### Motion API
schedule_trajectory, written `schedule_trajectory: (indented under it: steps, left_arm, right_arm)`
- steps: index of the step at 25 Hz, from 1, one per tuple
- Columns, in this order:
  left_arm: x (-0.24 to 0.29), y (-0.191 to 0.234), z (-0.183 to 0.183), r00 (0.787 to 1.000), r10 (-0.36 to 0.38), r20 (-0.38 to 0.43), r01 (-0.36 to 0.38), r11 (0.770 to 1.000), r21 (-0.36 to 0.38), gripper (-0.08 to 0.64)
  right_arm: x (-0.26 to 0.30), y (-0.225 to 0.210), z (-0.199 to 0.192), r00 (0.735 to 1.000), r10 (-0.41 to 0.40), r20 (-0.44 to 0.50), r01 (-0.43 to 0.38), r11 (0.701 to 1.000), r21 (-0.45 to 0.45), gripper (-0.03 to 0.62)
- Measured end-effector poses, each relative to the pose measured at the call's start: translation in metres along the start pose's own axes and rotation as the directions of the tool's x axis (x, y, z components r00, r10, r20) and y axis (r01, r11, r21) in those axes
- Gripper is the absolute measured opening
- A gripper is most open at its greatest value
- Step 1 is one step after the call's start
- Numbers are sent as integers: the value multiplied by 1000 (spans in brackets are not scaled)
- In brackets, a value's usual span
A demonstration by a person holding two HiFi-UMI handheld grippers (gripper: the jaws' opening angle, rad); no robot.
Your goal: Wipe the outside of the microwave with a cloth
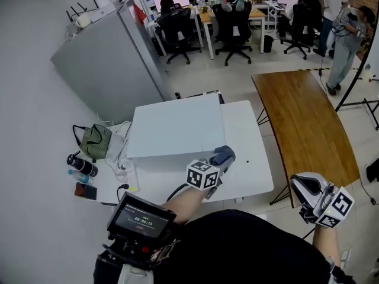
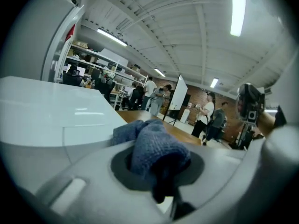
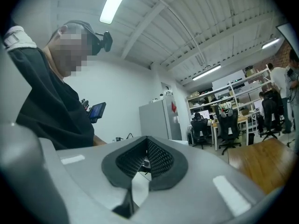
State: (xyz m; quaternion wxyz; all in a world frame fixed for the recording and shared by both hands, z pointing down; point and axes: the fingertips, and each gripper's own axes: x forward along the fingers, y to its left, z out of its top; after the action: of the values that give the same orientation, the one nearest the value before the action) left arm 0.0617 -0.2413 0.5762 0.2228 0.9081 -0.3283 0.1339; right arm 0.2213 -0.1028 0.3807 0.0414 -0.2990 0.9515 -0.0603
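Observation:
The white microwave [image 1: 177,126] stands on a white table [image 1: 251,164]; the head view shows mainly its flat top. My left gripper [image 1: 219,161] is shut on a blue cloth [image 1: 225,154] at the microwave's front right corner. In the left gripper view the cloth [image 2: 152,146] bulges out between the jaws, with the microwave's top [image 2: 46,106] just to the left. My right gripper [image 1: 303,188] hangs low at the right, off the table and away from the microwave. Its jaws look shut with nothing between them [image 3: 145,160].
A wooden table [image 1: 308,123] stands right of the white one, with a narrow gap between. A green bag [image 1: 95,141], a bottle [image 1: 80,165] and cables lie left of the microwave. A grey cabinet [image 1: 112,64] rises behind. People and office chairs are farther back.

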Motion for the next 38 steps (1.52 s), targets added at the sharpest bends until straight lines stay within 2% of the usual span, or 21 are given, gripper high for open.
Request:
schedule_trajectory:
  steps: [3,6,10,12,14,18,23,32,36,38]
  left_arm:
    - [-60,29,-9,999,13,36,-13,1000,-8,58]
    - [-154,101,-33,988,138,64,-134,988,-73,58]
    - [-286,204,-76,934,348,83,-329,926,-185,57]
    - [-329,243,-89,910,406,81,-385,902,-195,57]
    - [-349,269,-98,901,429,60,-412,891,-188,57]
    - [-331,281,-114,917,398,25,-387,903,-189,57]
    - [-284,262,-107,934,357,-3,-352,919,-178,57]
    - [-145,172,-90,943,312,-117,-324,939,-111,58]
    - [-71,117,-76,959,249,-133,-261,962,-81,58]
    - [-45,96,-69,960,239,-146,-249,967,-59,58]
  right_arm:
    - [36,29,0,1000,23,-15,-24,1000,-18,5]
    - [87,68,-2,998,62,-31,-63,998,-30,5]
    - [161,132,-2,987,151,-56,-153,988,-38,5]
    - [193,162,-5,981,182,-66,-185,982,-43,5]
    - [214,185,-11,976,199,-84,-204,978,-46,5]
    - [219,201,-19,976,174,-131,-182,982,-55,5]
    - [191,181,-11,984,122,-133,-129,990,-49,5]
    - [72,76,-11,997,53,-54,-54,998,-12,5]
    - [17,29,-4,1000,11,-24,-11,1000,-2,5]
    - [-6,13,-3,1000,-7,-15,7,1000,5,5]
